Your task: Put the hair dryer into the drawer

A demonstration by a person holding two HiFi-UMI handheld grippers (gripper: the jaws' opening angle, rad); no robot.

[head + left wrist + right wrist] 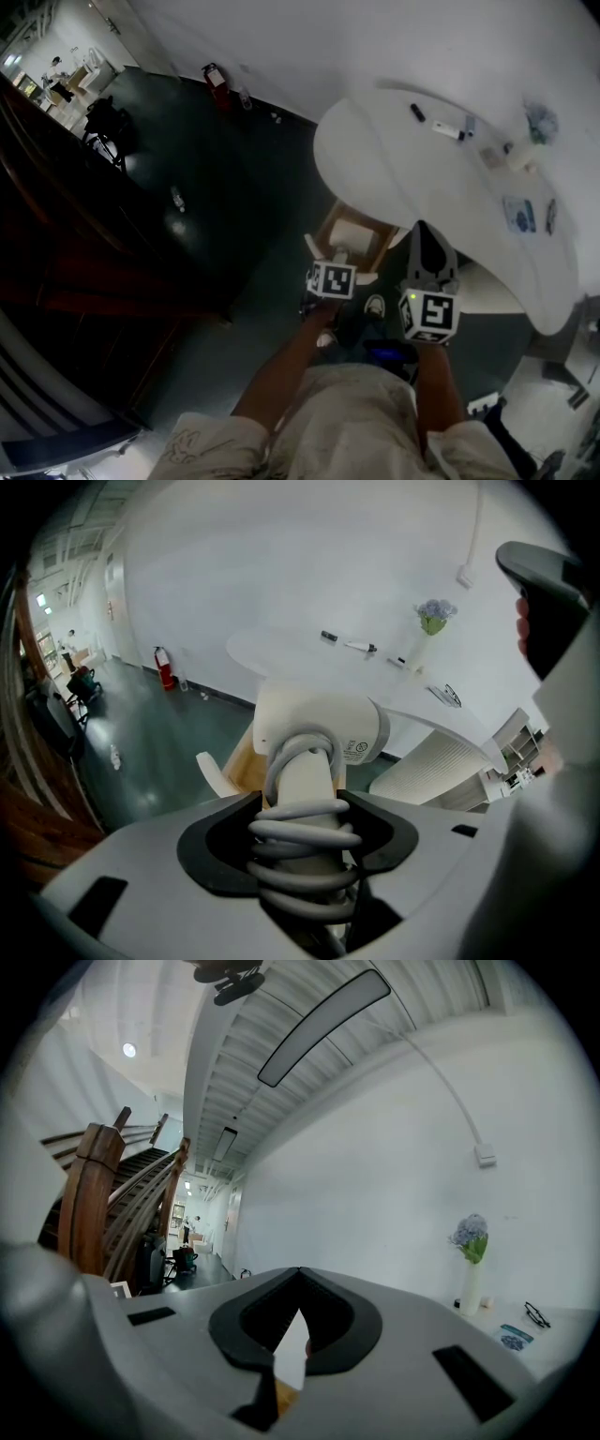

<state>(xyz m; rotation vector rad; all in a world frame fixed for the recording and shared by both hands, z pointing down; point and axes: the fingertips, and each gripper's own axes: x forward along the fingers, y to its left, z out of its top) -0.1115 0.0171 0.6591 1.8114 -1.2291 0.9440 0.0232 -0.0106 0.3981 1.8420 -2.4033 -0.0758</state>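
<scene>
The white hair dryer (319, 726) has its grey cord wound round the handle. My left gripper (305, 808) is shut on that handle, with the dryer's head pointing away from the camera. Just beyond and below it is the open drawer (240, 761) with a pale wooden inside. From the head view, the drawer (359, 234) juts out from under the white table (403, 178), and the left gripper's marker cube (331, 279) hangs over its near edge. My right gripper (425, 239) is to the right of the drawer; its jaws meet at the tips (298, 1274) with nothing between them.
On the table top lie markers (448, 129), a vase of flowers (431, 621) and glasses (536, 1313). A ribbed white base (441, 761) stands under the table to the right of the drawer. A dark floor, a fire extinguisher (166, 667) and a wooden staircase (103, 1194) are at the left.
</scene>
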